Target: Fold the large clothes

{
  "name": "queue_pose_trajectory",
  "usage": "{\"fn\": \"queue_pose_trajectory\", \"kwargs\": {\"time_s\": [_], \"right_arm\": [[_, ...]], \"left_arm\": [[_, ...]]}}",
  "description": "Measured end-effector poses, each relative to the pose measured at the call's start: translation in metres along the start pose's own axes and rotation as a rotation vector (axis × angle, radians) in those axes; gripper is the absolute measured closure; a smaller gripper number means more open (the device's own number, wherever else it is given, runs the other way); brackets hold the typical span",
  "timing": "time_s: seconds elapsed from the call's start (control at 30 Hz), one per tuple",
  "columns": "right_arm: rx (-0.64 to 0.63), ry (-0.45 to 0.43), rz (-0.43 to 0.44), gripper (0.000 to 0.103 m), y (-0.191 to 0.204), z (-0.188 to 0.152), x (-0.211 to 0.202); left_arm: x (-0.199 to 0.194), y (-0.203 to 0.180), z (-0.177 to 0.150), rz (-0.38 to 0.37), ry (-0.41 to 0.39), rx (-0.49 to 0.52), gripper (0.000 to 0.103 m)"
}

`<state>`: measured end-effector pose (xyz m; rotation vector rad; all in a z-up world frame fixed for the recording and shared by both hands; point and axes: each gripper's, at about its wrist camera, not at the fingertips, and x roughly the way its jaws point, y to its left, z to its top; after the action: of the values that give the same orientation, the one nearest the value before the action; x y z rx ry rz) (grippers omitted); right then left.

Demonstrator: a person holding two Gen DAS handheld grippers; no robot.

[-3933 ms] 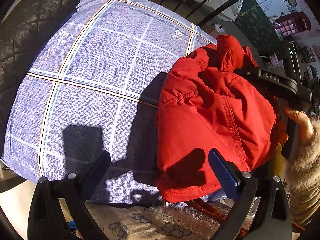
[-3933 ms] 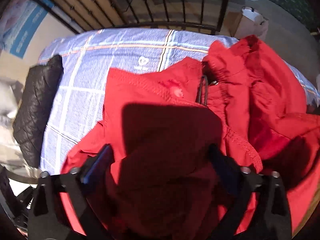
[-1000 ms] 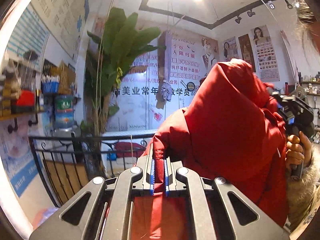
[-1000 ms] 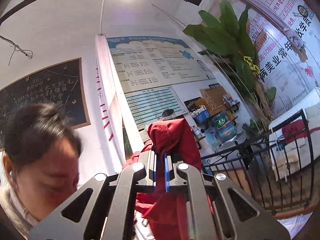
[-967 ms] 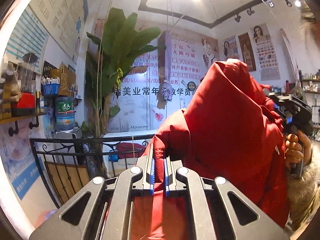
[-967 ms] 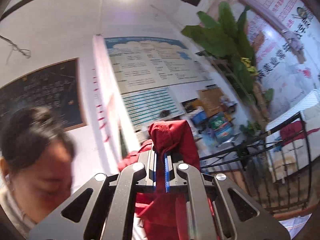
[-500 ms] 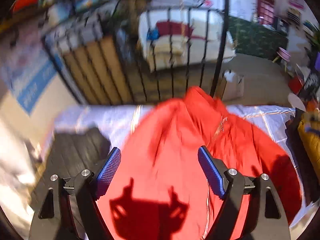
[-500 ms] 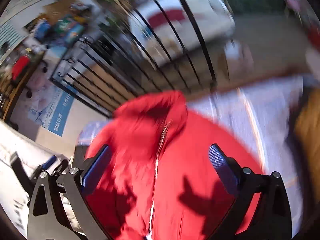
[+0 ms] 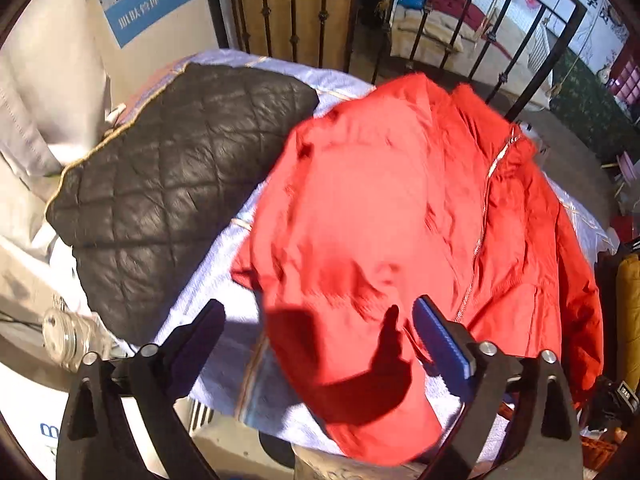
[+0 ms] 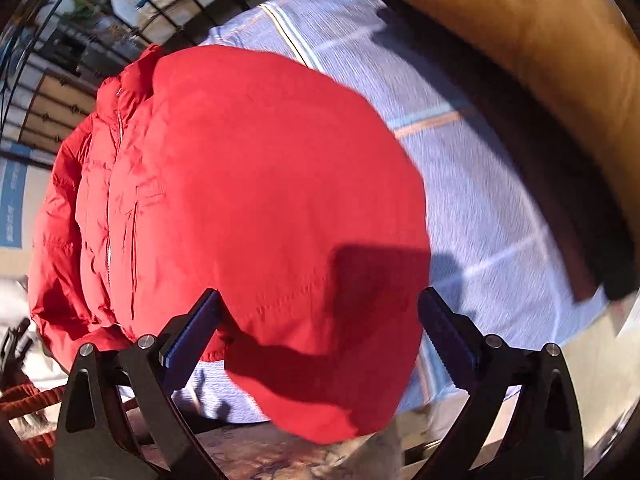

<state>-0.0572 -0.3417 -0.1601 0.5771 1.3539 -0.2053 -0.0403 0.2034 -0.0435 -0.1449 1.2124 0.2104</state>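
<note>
jacket: we have the red puffer jacket [image 9: 400,216] lying front-up on the blue checked sheet [image 9: 224,280], zip [image 9: 482,216] running near to far, collar at the far end by the black iron railing [image 9: 312,8]; its near hem overhangs the near edge of the bed.
left gripper [image 9: 318,338]: jaws have just been opening and now stand wide; the near left corner of the hem sits between them, pads not pressing, so released.
right gripper [image 10: 318,328]: spread wide over the near right part of the hem, nothing clamped (red cloth below the pads only).
neighbours: black quilted jacket [image 9: 168,184] just left of the red one, a mustard-yellow garment [image 10: 520,40] well to the right.
step: we judge the jacket is freshly laid out; next is flattening and squaring it.
how: pull the overhanging hem back onto the sheet, spread the sleeves, keep the zip straight down the middle before any fold; pinch seams, not puffy fill.
risk: slick shell may slide off the near edge.
writing: blue banner [image 9: 156,0] at far left carries white Chinese characters, not readable for us; no brand seen on the jacket.
</note>
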Motion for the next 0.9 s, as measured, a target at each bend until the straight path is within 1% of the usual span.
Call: {"fn": "queue_pose_trajectory", "kwargs": {"time_s": [0.07, 0.1, 0.17, 0.2, 0.23, 0.27, 0.33, 0.37, 0.43, 0.47, 0.53, 0.57, 0.6, 0.67, 0.7, 0.73, 0.77, 0.83, 0.87, 0.9], "right_arm": [[0.032, 0.012, 0.028, 0.006, -0.003, -0.004, 0.004], [0.033, 0.014, 0.039, 0.006, -0.006, -0.010, 0.012], [0.021, 0.013, 0.053, 0.006, 0.002, -0.012, 0.013], [0.012, 0.013, 0.052, 0.006, 0.010, -0.010, 0.017], [0.003, 0.011, 0.051, 0.006, 0.017, -0.006, 0.022], [-0.003, 0.006, 0.052, 0.006, 0.018, -0.007, 0.019], [-0.004, 0.001, 0.051, 0.006, 0.022, -0.009, 0.020], [-0.001, 0.004, 0.046, 0.006, 0.019, -0.010, 0.019], [0.015, 0.011, 0.036, 0.006, 0.013, -0.014, 0.018], [0.024, 0.014, 0.034, 0.006, 0.010, -0.015, 0.018], [0.041, 0.020, 0.031, 0.006, 0.005, -0.015, 0.020], [0.046, 0.021, 0.029, 0.006, 0.003, -0.016, 0.021], [0.050, 0.023, 0.028, 0.006, 0.001, -0.016, 0.022], [0.052, 0.023, 0.030, 0.006, -0.001, -0.015, 0.022], [0.048, 0.018, 0.028, 0.006, -0.002, -0.016, 0.021], [0.046, 0.013, 0.026, 0.006, -0.002, -0.016, 0.019], [0.044, 0.008, 0.024, 0.006, -0.003, -0.016, 0.017], [0.050, -0.005, 0.022, 0.006, -0.007, -0.020, 0.011], [0.056, -0.015, 0.021, 0.006, -0.010, -0.022, 0.007], [0.064, -0.022, 0.012, 0.006, -0.016, -0.025, 0.002]], "left_arm": [[0.015, -0.017, -0.012, 0.055, 0.003, 0.046, 0.008], [0.027, -0.027, -0.020, 0.097, 0.021, 0.082, 0.009], [0.052, -0.040, -0.032, 0.203, 0.028, 0.143, 0.029], [0.061, -0.044, -0.035, 0.224, 0.027, 0.168, 0.047], [0.064, -0.045, -0.035, 0.237, 0.026, 0.182, 0.059], [0.065, -0.044, -0.033, 0.234, 0.020, 0.186, 0.062], [0.058, -0.035, -0.022, 0.222, -0.002, 0.174, 0.076], [0.050, -0.027, -0.012, 0.231, -0.025, 0.159, 0.078], [0.026, -0.004, 0.013, 0.244, -0.092, 0.089, 0.083], [0.007, 0.009, 0.031, 0.263, -0.156, 0.060, 0.083], [-0.024, 0.027, 0.065, 0.345, -0.278, 0.068, 0.084], [-0.036, 0.039, 0.088, 0.391, -0.328, 0.070, 0.084], [-0.040, 0.052, 0.112, 0.423, -0.349, 0.057, 0.083], [-0.032, 0.079, 0.153, 0.474, -0.349, 0.016, 0.071], [-0.023, 0.093, 0.171, 0.524, -0.330, -0.014, 0.050], [-0.011, 0.106, 0.188, 0.588, -0.283, -0.046, 0.029], [-0.002, 0.121, 0.203, 0.614, -0.243, -0.093, 0.027], [0.000, 0.147, 0.216, 0.538, -0.233, -0.225, 0.026], [-0.001, 0.156, 0.217, 0.508, -0.234, -0.280, 0.023], [-0.001, 0.162, 0.217, 0.493, -0.238, -0.325, 0.018]]}}
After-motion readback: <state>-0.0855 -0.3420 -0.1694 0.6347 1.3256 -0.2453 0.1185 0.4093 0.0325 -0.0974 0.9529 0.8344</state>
